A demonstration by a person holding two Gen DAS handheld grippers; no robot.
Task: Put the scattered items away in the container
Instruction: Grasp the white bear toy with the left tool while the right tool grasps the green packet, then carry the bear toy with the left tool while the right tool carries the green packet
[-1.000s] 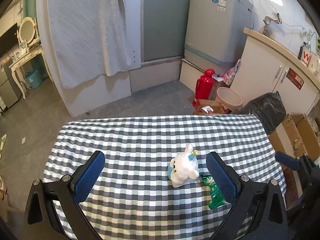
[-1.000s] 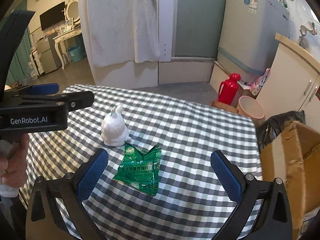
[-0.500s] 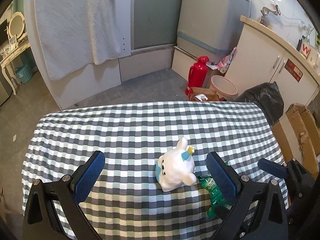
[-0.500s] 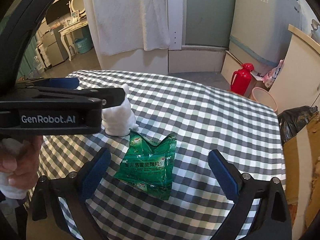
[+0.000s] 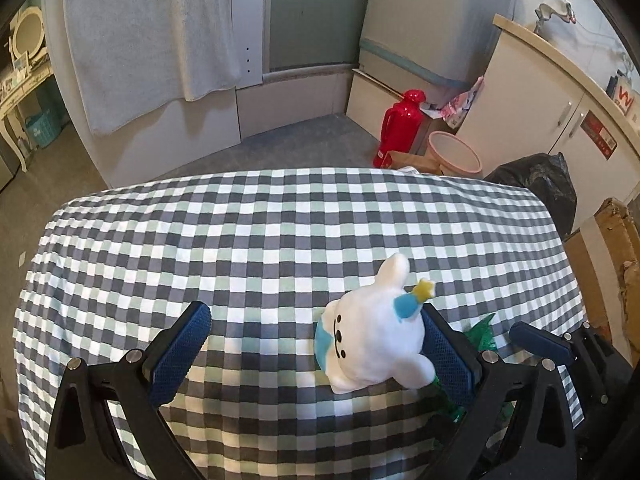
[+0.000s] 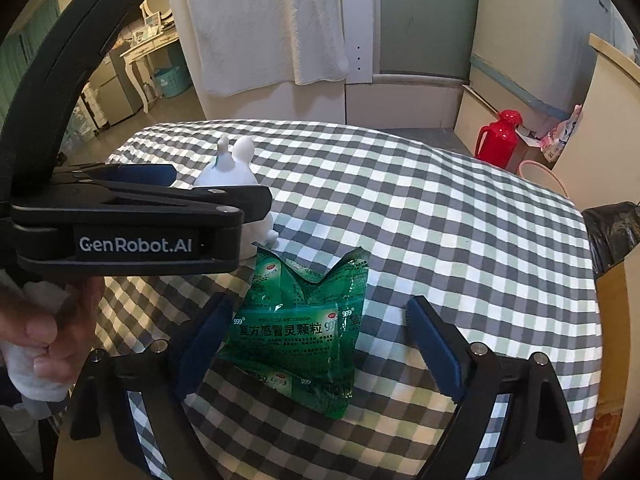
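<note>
Plush toy: white rabbit-like figure with a blue patch and yellow star, lying on the checked tablecloth toward its near right part. From the right wrist view it shows as a white back with two ears, partly hidden behind the left tool's body.
Green sachet pack: crumpled foil packet with printed Chinese text, flat on the cloth just beside the toy, on the side nearer the right tool. Only a sliver of it shows in the left view.
Left gripper: spread wide, holding nothing. Its right pad sits against or just beside the toy's flank; the left pad is well apart from it. Judgement: the toy is off-centre in the span, so closing from here would likely push it sideways before it pinches.
Right gripper: released, bracketing the packet with a blue pad on either side, neither clearly touching. Judgement: lined up this way to close across the packet's width.
Person's hand: wrapped round the left tool's handle, with white fabric at the wrist.
Container: not identifiable for certain; a cardboard box stands off the table's right edge and may be the target.
Step in hand: both tools positioned for pick-up, nothing lifted yet.
Risk: thin foil may slide or buckle under the pads.
</note>
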